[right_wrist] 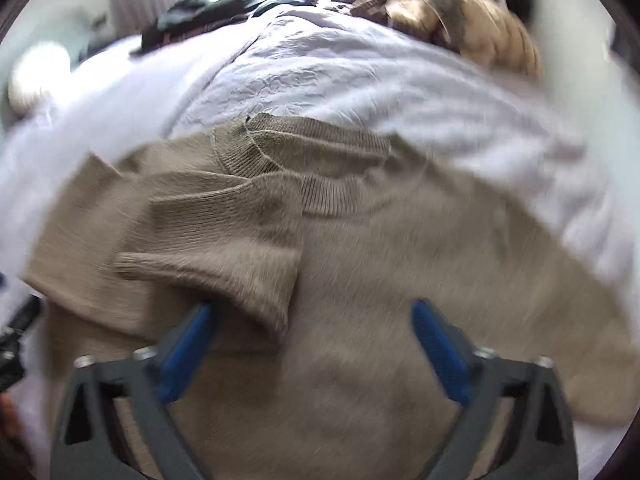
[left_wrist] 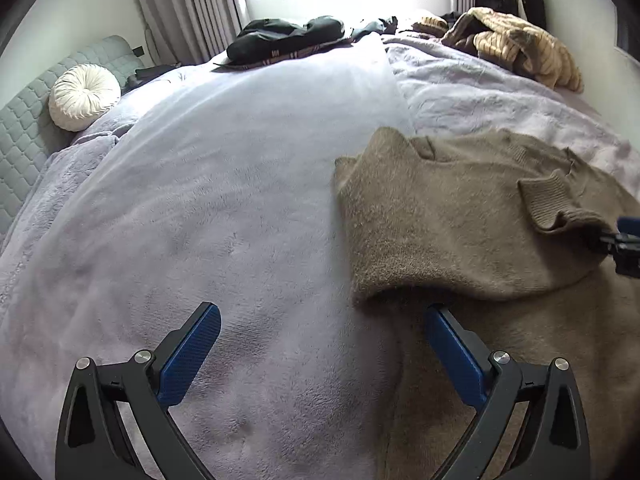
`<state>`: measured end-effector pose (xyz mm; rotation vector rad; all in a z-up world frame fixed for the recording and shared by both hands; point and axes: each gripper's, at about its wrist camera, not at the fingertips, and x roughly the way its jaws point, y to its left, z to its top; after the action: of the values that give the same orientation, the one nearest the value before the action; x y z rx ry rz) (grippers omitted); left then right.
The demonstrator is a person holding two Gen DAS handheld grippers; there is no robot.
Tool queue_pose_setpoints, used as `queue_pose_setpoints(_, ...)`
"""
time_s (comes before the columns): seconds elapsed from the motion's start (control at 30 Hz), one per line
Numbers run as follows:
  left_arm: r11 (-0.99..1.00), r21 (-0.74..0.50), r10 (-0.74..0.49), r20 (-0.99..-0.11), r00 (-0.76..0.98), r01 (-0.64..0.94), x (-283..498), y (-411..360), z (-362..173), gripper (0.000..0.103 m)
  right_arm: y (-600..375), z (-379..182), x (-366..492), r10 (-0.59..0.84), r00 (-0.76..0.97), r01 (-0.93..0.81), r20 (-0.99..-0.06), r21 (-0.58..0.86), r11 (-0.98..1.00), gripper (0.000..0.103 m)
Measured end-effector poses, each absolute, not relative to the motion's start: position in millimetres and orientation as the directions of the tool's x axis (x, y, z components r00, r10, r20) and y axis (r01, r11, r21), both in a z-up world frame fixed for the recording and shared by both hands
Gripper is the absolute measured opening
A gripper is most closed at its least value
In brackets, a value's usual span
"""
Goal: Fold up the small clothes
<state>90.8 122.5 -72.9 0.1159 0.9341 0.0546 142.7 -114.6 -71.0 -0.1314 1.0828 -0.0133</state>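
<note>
The bed (left_wrist: 240,184) is covered by a pale lilac fleece blanket (left_wrist: 200,240), with other garments heaped along its far edge. A brown knit sweater (left_wrist: 460,220) is spread on the bed's near right part, one sleeve (right_wrist: 212,248) already laid across the chest below the ribbed collar (right_wrist: 316,196). The left gripper (left_wrist: 322,334) is held with fingers apart over the sweater's left edge, nothing gripped. The right gripper (right_wrist: 312,332) is likewise spread, empty, just behind the folded cuff; that view is motion-blurred. It is judged that the sleeve should be released flat, its cuff smoothed inside the body outline, before the opposite sleeve is taken.
</note>
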Motion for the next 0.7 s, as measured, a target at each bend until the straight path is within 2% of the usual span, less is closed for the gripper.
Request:
queue_pose_setpoints(0.03, 0.992, 0.124, 0.102, -0.8, 0.592, -0.004, 95, 120, -76, 0.102, -112, -71, 147, -0.067, 0.469, -0.072, -0.881, -0.114, 0.991, 0.028)
queue_pose_setpoints(0.07, 0.992, 0.122, 0.105, -0.798, 0.593, -0.01, 96, 120, -77, 0.102, -114, -68, 150, -0.029, 0.472, -0.084, -0.881, -0.078, 0.993, 0.007)
queue_pose_setpoints(0.2, 0.99, 0.138, 0.13, -0.79, 0.599, -0.033, 102, 116, -80, 0.102, -162, -53, 152, 0.174, 0.54, 0.041, -0.824, 0.231, 0.972, 0.007)
queue_pose_setpoints(0.27, 0.991, 0.132, 0.126, -0.792, 0.598, -0.033, 104, 117, -81, 0.102, -196, -58, 147, 0.222, 0.562, 0.126, -0.797, 0.347, 0.929, 0.007)
queue_pose_setpoints(0.37, 0.992, 0.125, 0.116, -0.796, 0.594, -0.026, 105, 119, -82, 0.102, -252, -86, 136, 0.279, 0.554, 0.273, -0.784, 0.487, 0.829, 0.007)
queue_pose_setpoints(0.47, 0.998, 0.067, 0.045, -0.8, 0.599, 0.015, 98, 126, -74, 0.102, -280, -114, 126, 0.409, 0.545, 0.311, -0.732, 0.629, 0.712, 0.007)
queue_pose_setpoints(0.6, 0.998, 0.002, -0.038, -0.775, 0.631, 0.061, 100, 139, -52, 0.102, -279, -116, 121, 0.436, 0.555, 0.267, -0.709, 0.648, 0.714, 0.01)
queue_pose_setpoints(0.7, 0.995, -0.072, -0.103, -0.784, 0.612, 0.076, 135, 142, -43, 0.102, -275, -116, 118, 0.447, 0.559, 0.249, -0.698, 0.656, 0.712, 0.02)
